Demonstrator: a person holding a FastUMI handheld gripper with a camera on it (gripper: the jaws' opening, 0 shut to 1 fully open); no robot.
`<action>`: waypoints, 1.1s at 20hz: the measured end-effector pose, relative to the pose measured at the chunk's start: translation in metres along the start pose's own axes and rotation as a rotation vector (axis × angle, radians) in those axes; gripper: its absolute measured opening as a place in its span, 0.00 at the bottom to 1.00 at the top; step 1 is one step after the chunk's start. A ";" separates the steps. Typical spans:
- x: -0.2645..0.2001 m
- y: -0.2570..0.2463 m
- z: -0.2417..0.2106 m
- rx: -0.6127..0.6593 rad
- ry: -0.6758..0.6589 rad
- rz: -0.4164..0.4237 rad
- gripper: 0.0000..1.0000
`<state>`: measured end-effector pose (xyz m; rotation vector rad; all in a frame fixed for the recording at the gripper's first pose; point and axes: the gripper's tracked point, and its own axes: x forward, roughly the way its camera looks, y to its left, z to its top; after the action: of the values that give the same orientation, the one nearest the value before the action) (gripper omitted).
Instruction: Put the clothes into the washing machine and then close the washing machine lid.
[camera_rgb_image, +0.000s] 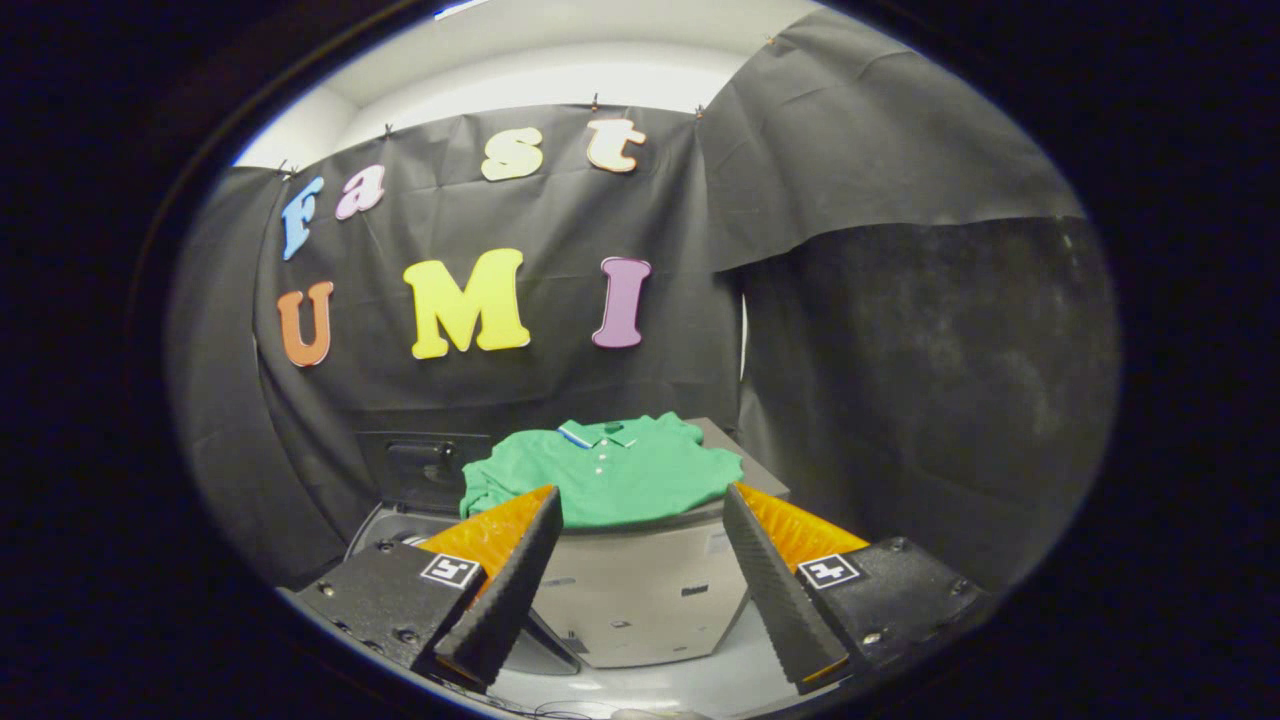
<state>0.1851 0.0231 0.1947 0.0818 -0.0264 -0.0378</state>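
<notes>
A folded green polo shirt lies on top of a grey box-like stand, beyond my fingers. To the left of the stand is the washing machine with its dark lid raised upright against the booth wall; its opening is mostly hidden behind my left finger. My gripper is open, with its fingertips wide apart on either side of the shirt's near edge and nothing between them. The fingers are short of the shirt and do not touch it.
Black cloth walls close the booth behind and to the right. A pale floor shows below the stand, between my fingers.
</notes>
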 end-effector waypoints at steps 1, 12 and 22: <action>0.015 0.004 0.007 0.007 0.005 0.007 1.00; 0.175 0.035 0.020 -0.045 0.159 0.061 1.00; 0.280 0.043 -0.062 -0.119 0.438 0.018 1.00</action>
<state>0.4680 0.0605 0.1430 -0.0305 0.4125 -0.0031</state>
